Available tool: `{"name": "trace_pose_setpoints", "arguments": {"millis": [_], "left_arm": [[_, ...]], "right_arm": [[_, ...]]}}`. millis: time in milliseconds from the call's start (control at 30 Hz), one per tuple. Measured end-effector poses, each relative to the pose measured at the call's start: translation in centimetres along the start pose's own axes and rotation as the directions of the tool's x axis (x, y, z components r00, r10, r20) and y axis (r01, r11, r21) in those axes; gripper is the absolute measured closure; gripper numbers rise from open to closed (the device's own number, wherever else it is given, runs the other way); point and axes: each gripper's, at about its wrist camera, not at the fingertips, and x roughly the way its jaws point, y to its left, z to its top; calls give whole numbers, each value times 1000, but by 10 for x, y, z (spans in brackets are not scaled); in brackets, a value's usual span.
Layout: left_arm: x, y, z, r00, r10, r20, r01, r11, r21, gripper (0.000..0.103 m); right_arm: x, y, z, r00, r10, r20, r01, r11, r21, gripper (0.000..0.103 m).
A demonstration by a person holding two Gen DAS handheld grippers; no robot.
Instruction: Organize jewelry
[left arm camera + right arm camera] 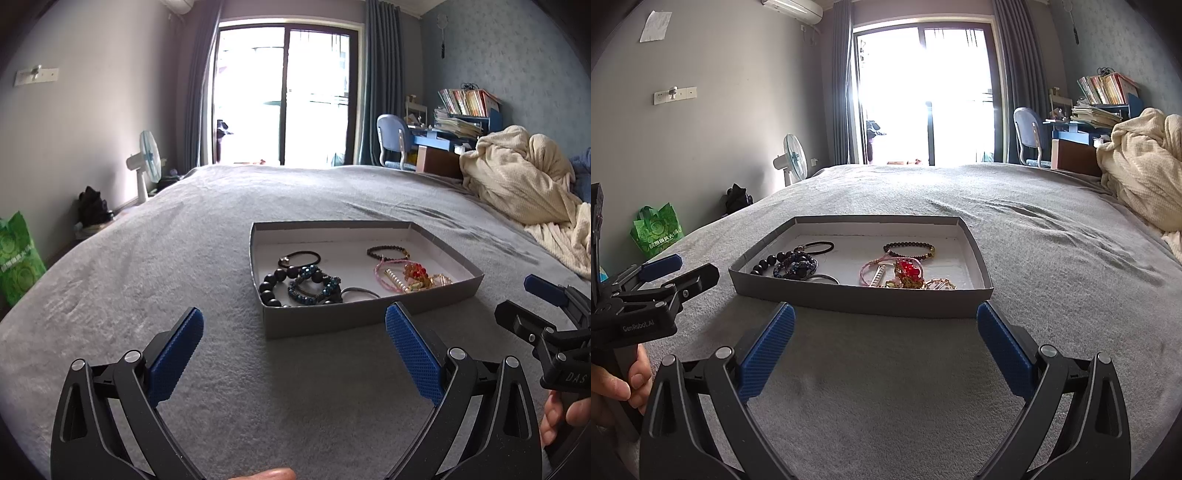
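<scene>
- Shallow grey cardboard tray with white floor [369,314] sits on the grey fleece bed cover [184,258]; all visible jewelry lies inside it, none seen on the cover
- Left cluster: large black bead bracelet [271,284], blue sparkly bead bracelet [314,286], thin black elastic band with a small metal clasp [301,256] and a plain grey ring-shaped band [360,292], overlapping one another
- Right cluster: dark brown small-bead bracelet [388,252] lies apart at the back; pink cord bracelet [384,277], a short row of white pearls [397,281] and a red-and-gold bead piece [419,275] are tangled together
- Left gripper [294,350] is spread wide and empty, held low over the cover just short of the tray's near wall
- Right gripper [885,350] is likewise spread wide and empty, facing the tray's near wall
- Stage: pieces sit in two loose groups, which fits either sorting under way or a finished grouping; the pictures do not settle it
- Risk: lifting one piece from either tangle may drag its neighbours out of the tray
- Risk: the light tray may slide or tip on the soft cover if a finger presses its wall
- Risk: thin cords may slip between the blue ribbed pads [768,354]
</scene>
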Motion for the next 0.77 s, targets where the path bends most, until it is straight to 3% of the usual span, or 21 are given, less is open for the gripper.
{"name": "trace_pose_setpoints", "arguments": {"millis": [767], "left_arm": [[3,0,-1,1000,2,0,-2,1000,10,5]], "right_arm": [[2,-1,0,1000,0,-4,0,1000,3,5]]}}
